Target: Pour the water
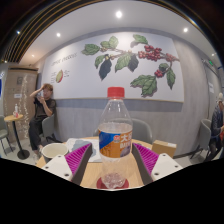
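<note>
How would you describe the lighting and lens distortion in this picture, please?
Gripper view: strong fisheye, so the wall mural and ceiling curve; round ceiling lights blow out as small glare spots; the room is evenly lit indoors. The bottle between the tool's pads is fairly sharp, while the seated person beyond looks softer and dimmer.

The bottle (114,138) stands between the jaws and fills the gap, blocking the way straight ahead; a white bowl (54,151) sits on the counter (98,174) just left of the jaws. To the right, a cardboard box (164,148) stands near; beyond, a seated person (42,112) is well apart.
</note>
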`<action>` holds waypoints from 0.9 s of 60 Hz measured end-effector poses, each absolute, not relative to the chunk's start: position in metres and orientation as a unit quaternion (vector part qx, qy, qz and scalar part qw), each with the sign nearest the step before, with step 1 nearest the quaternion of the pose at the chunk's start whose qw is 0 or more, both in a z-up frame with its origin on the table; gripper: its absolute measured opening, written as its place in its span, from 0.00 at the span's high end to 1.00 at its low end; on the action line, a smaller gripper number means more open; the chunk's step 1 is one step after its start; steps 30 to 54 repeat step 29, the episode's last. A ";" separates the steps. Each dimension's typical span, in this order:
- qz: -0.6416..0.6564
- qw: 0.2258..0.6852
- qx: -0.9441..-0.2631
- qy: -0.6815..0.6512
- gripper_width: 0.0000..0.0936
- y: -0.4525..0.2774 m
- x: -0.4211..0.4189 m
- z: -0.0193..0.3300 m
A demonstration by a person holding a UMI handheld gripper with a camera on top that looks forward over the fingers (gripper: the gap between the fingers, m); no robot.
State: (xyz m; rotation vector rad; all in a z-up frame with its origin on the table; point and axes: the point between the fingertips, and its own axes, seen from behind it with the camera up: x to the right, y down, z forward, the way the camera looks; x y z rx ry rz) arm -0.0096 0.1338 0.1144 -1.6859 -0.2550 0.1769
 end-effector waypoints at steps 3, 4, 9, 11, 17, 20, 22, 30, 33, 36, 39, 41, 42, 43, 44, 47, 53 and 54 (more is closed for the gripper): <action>0.075 0.650 -0.748 -0.115 0.08 0.125 -0.006 0.110; 0.074 0.647 -0.750 -0.116 0.08 0.120 -0.004 0.108; 0.074 0.639 -0.756 -0.117 0.08 0.090 0.003 0.102; 0.076 0.637 -0.758 -0.119 0.08 0.082 0.004 0.105; 0.088 0.629 -0.763 -0.122 0.09 0.030 0.003 0.102; 0.097 0.624 -0.766 -0.124 0.09 0.016 -0.002 0.103; 0.103 0.621 -0.767 -0.125 0.09 0.000 -0.002 0.097; 0.137 0.608 -0.771 -0.128 0.09 -0.040 -0.016 0.091; 0.137 0.608 -0.771 -0.128 0.09 -0.040 -0.016 0.091; 0.137 0.608 -0.771 -0.128 0.09 -0.040 -0.016 0.091; 0.137 0.608 -0.771 -0.128 0.09 -0.040 -0.016 0.091; 0.137 0.608 -0.771 -0.128 0.09 -0.040 -0.016 0.091; 0.137 0.608 -0.771 -0.128 0.09 -0.040 -0.016 0.091; 0.137 0.608 -0.771 -0.128 0.09 -0.040 -0.016 0.091; 0.137 0.608 -0.771 -0.128 0.09 -0.040 -0.016 0.091; 0.137 0.608 -0.771 -0.128 0.09 -0.040 -0.016 0.091; 0.137 0.608 -0.771 -0.128 0.09 -0.040 -0.016 0.091; 0.137 0.608 -0.771 -0.128 0.09 -0.040 -0.016 0.091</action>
